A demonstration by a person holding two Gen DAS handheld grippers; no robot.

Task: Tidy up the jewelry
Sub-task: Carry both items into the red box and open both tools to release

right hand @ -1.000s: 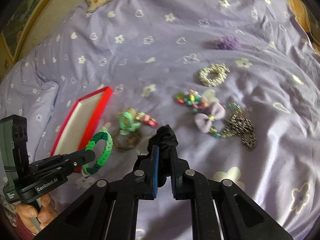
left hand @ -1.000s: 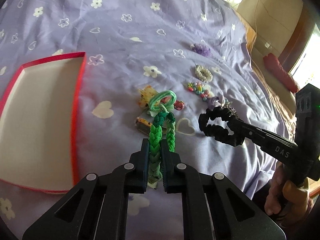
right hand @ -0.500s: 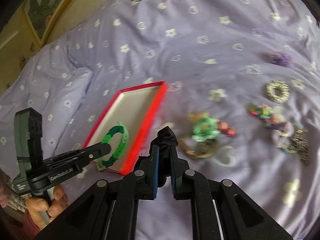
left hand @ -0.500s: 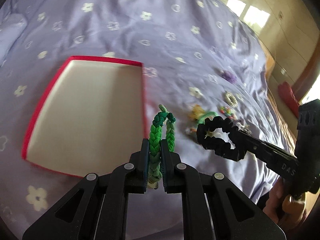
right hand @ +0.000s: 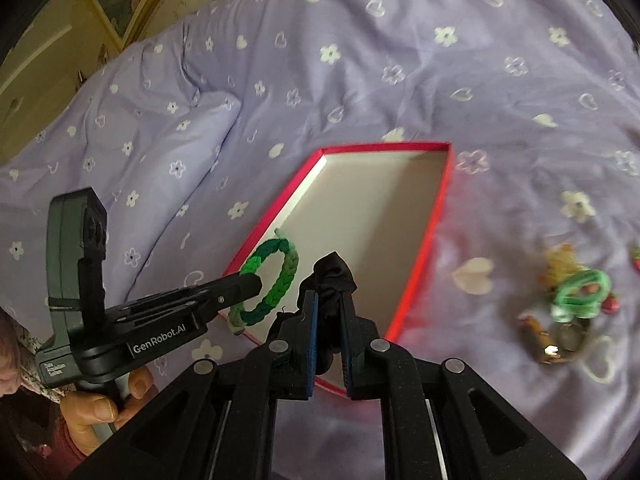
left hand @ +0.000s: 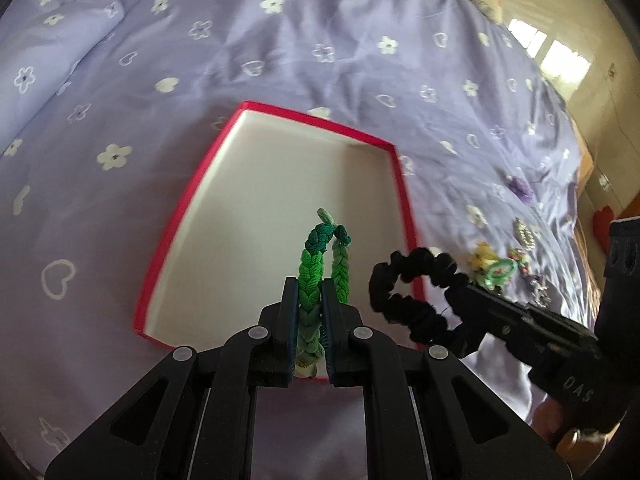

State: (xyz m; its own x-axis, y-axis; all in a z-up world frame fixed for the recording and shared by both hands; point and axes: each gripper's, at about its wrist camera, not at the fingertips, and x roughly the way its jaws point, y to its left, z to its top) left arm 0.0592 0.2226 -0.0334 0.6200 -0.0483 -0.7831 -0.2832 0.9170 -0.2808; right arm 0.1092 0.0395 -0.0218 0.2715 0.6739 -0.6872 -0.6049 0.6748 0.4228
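Holding a green braided band point(left hand: 310, 292) in your left gripper point(left hand: 309, 310) and a black scrunchie point(right hand: 330, 280) in your right gripper point(right hand: 329, 320), fingers squeezed shut, you hover over the empty red box point(left hand: 404, 196). More jewelry point(right hand: 568, 312) waits on the bed, lower right.

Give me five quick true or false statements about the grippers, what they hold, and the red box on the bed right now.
1. The left gripper is shut on a braided green bracelet. True.
2. The right gripper is open and holds nothing. False: it is clamped on a black ruffled hair scrunchie.
3. The shallow red-rimmed box already holds several pieces. False: its white floor is bare.
4. Other small accessories lie loose on the purple flowered bedspread, to the right of the box. True.
5. The green bracelet lies flat inside the box. False: it is held above the near end.
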